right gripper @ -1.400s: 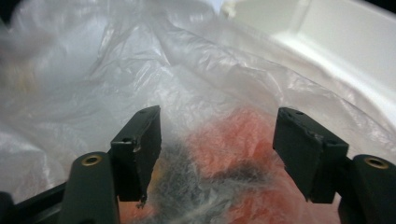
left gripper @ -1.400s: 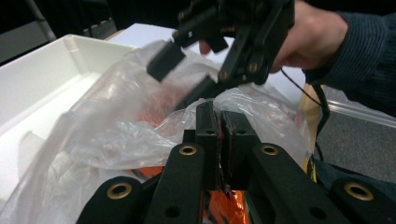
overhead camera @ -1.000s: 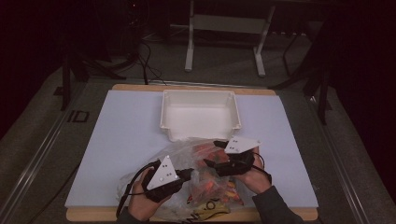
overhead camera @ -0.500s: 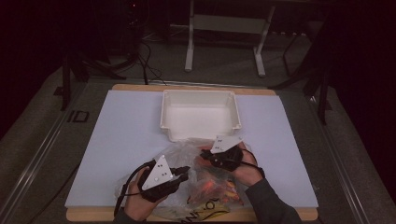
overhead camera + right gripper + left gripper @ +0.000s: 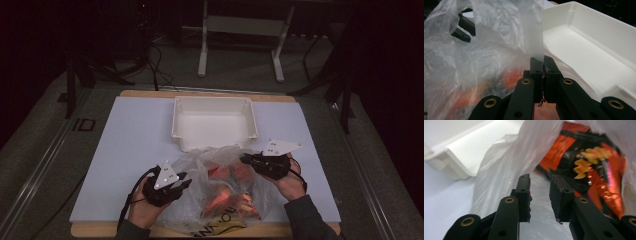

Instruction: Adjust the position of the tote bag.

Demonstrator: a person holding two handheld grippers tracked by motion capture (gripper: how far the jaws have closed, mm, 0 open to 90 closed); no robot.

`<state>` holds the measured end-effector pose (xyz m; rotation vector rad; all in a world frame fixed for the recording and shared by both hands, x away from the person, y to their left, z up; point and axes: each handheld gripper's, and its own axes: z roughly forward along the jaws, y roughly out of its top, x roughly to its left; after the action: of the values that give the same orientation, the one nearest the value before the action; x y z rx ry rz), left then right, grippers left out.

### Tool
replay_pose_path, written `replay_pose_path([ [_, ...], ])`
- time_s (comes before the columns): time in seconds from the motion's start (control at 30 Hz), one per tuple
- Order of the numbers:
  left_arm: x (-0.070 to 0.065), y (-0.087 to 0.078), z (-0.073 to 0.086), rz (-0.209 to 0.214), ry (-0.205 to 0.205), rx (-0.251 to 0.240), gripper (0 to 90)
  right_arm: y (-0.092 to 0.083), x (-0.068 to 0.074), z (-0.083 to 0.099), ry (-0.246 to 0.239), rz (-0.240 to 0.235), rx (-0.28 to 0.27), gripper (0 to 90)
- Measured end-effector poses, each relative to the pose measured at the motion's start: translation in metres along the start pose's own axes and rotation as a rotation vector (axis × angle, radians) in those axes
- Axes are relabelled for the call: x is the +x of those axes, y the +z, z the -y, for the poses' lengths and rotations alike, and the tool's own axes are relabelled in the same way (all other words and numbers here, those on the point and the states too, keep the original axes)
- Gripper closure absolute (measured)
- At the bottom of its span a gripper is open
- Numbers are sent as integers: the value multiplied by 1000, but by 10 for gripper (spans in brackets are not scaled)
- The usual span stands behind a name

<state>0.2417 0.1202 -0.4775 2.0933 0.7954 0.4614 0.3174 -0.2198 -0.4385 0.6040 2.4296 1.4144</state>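
Clear plastic bag (image 5: 220,187) lies crumpled at the near edge of the table (image 5: 130,135), just before the white tray (image 5: 214,122); thin, translucent film, orange-and-black snack packets (image 5: 584,162) visible inside. Right gripper (image 5: 544,68) is clamped on a strip of the bag's film. Left gripper (image 5: 540,195) has just been opening; jaws stand apart, with film between them but unpinched.

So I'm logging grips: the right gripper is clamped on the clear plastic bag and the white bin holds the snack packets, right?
Not quite. The right gripper is clamped on the plastic bag, but the white bin is empty in the high view; the snack packets lie inside the bag.
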Motion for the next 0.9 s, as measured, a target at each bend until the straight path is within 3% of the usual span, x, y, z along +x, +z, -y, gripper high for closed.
replay_pose_path([
  [0.23, 3, 12, 4, -14, -2, 35, 699, -21, -15, 14, 64, 46, -29, 882],
  [0.43, 5, 16, 5, -24, -2, 49, 700, -27, -24, 26, 103, 101, 8, 897],
  [0.5, 6, 16, 7, -30, -12, 45, 702, -30, -31, 32, 145, 126, 12, 897],
  [0.67, 8, 17, 10, -39, -15, 59, 702, -28, -36, 37, 166, 165, 48, 898],
  [0.7, 9, 18, 11, -42, -25, 63, 704, -27, -42, 43, 200, 199, 74, 898],
  [0.77, 11, 18, 12, -46, -32, 65, 705, -26, -45, 46, 228, 216, 83, 898],
  [0.9, 12, 19, 14, -55, -40, 72, 705, -24, -47, 51, 257, 247, 117, 898],
])
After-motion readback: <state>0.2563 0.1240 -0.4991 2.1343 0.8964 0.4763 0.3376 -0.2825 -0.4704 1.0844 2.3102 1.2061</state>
